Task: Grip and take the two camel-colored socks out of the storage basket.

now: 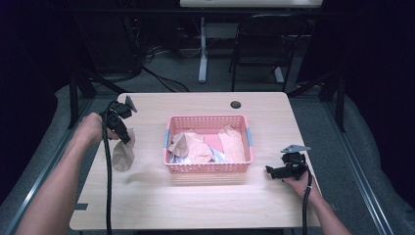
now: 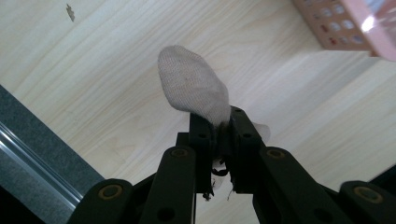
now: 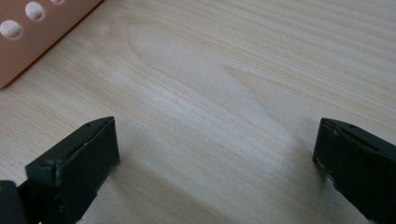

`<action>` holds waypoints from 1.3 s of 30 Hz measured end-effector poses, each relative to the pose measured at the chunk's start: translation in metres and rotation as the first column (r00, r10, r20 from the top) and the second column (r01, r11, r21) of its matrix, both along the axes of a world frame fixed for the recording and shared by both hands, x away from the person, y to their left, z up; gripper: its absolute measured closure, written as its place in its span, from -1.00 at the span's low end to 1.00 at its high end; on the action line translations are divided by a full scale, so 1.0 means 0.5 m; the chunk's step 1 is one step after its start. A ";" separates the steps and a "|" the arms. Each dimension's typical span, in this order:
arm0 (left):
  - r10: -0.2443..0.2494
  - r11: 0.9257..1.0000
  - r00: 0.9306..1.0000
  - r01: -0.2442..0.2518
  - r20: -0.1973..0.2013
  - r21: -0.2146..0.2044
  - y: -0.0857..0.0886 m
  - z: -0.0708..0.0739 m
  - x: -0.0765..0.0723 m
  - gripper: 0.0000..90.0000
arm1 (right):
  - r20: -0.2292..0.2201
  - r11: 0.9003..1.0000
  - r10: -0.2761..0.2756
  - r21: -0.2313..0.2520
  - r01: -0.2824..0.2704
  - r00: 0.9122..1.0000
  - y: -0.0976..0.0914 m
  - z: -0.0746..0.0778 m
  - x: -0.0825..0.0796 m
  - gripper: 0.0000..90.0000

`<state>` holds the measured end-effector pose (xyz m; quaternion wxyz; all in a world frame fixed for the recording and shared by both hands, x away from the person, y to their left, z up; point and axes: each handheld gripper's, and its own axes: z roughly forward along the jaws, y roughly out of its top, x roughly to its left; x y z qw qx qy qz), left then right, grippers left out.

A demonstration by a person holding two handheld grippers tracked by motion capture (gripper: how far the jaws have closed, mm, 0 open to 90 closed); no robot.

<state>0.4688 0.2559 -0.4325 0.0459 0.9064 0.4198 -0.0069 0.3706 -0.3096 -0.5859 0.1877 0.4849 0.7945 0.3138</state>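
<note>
We see left tongs (image 2: 219,128) pinching beige knitted fabric sock (image 2: 194,86) above light wooden table (image 1: 147,196), left of pink perforated plastic basket (image 1: 208,167). Right tongs (image 3: 215,163) spread wide above table.

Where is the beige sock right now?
The beige sock hangs from the left hand-held gripper, above the table, left of the pink basket.
</note>
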 end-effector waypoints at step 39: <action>0.142 0.987 0.984 -0.133 0.109 -0.086 0.053 0.057 -0.012 -0.69 | 0.001 1.000 -0.003 -0.001 0.003 1.000 0.000 0.000 0.000 -1.00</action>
